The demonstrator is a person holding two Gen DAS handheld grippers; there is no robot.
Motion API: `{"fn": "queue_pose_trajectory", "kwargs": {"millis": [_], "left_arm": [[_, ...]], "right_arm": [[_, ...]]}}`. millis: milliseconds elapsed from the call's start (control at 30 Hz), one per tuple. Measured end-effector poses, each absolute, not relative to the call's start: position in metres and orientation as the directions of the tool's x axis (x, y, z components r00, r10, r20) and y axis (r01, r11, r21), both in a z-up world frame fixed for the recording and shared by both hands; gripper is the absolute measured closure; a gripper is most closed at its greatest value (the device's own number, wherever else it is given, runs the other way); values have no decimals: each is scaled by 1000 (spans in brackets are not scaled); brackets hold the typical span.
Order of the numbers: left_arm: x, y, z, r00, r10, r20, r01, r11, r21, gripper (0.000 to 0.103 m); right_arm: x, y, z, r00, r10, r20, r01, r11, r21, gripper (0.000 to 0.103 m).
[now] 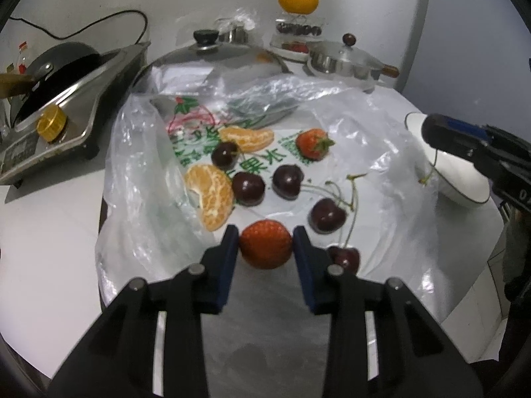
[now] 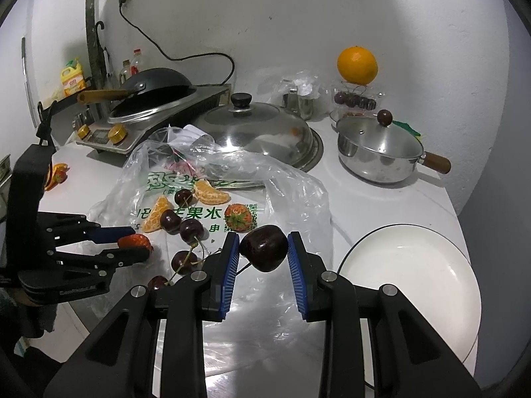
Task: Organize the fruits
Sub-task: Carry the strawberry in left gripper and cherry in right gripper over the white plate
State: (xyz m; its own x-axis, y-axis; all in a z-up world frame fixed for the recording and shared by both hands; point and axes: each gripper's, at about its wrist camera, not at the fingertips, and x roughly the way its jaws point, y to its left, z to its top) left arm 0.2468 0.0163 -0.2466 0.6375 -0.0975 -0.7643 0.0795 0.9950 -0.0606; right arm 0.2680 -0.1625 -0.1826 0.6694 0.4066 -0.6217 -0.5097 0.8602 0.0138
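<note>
My left gripper (image 1: 266,235) is shut on a red strawberry (image 1: 265,243) just above a clear plastic bag (image 1: 365,126). It also shows in the right wrist view (image 2: 139,247). My right gripper (image 2: 264,235) is shut on a dark cherry (image 2: 264,247), held above the bag's right part. It appears at the right in the left wrist view (image 1: 431,129), over a white plate (image 1: 464,179). On the bag lie several cherries (image 1: 288,180), two peeled orange pieces (image 1: 212,195) and another strawberry (image 1: 312,143). The white plate (image 2: 415,285) is to my right.
A large steel lid (image 2: 259,129) and a small lidded steel pan (image 2: 378,152) stand behind the bag. An induction cooker with a black wok (image 2: 149,96) is at the back left. A whole orange (image 2: 357,64) sits on a clear fruit box (image 2: 356,99) by the wall.
</note>
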Motion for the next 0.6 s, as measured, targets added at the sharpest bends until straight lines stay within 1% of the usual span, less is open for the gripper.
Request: {"fn": "queue_pose_trajectory", "kwargs": {"millis": [300,600], "left_arm": [[243,2,-217,682,-110,-723,103,993,-54,68],[242,-17,-200,703,-115,-702,126,991,-37,68]], "right_arm": [[264,-179,-171,695,402,-597,-493,870,11,71],[264,-204,-164,717,393,-575,-470,883,17,71]]}}
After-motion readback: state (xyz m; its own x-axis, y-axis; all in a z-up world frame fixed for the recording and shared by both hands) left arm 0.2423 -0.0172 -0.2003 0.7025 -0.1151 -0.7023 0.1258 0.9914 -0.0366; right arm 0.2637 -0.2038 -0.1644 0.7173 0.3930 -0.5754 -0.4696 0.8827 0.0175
